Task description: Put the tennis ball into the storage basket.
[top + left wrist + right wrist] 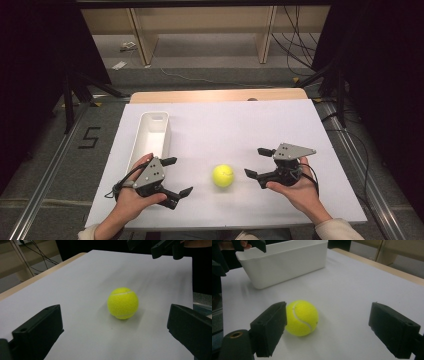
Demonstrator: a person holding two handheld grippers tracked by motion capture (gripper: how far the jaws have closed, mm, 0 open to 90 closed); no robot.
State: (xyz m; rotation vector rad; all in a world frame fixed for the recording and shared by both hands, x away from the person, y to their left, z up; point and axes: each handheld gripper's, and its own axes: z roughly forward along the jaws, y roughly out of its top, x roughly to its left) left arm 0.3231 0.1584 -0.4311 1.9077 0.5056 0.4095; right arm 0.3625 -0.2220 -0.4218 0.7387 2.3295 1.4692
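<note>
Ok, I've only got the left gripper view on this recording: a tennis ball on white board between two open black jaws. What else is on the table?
Observer: A long white bin stands on the board's left side, beyond the left gripper.
Operator: Anything in it?
Observer: The high view shows its inside bare.
Operator: Where's the other gripper?
Observer: The right gripper sits on the other side of the tennis ball, jaws open toward it, not touching.
Operator: Is the ball centred for it?
Observer: No; in the right gripper view the ball lies beside one jaw, far from the other.
</note>
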